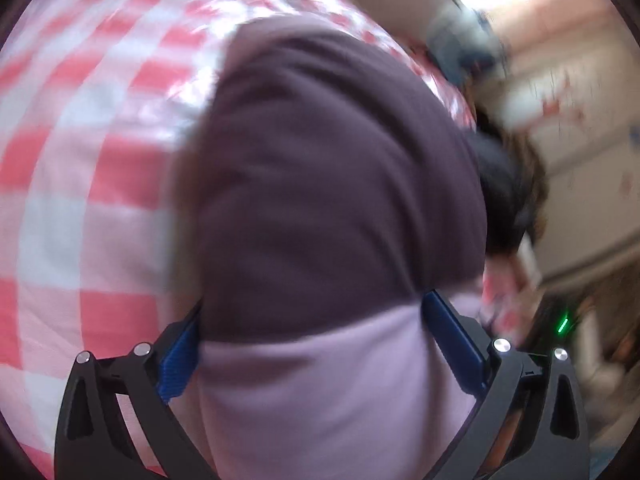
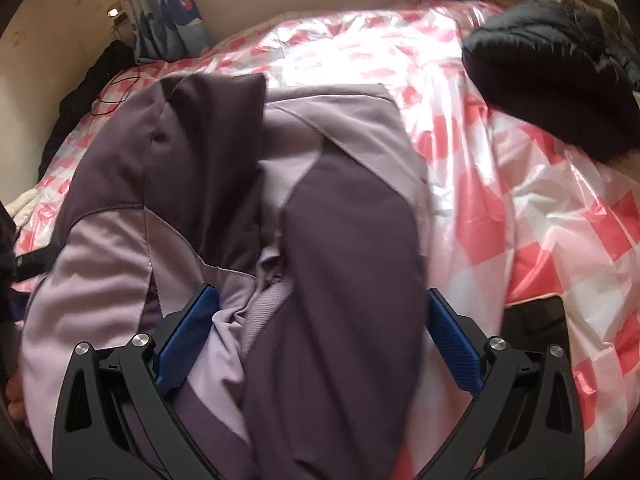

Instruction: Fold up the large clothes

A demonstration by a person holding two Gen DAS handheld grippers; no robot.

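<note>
Mid-fold: left gripper (image 1: 316, 344) and right gripper (image 2: 320, 336) both spread wide over the two-tone purple jacket (image 2: 240, 184), lower centre; next, regrip an edge.

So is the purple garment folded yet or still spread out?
Partly folded: the purple garment has a dark panel lapped over its middle, but its bunched collar and left side lie loose on the checked cover.
</note>
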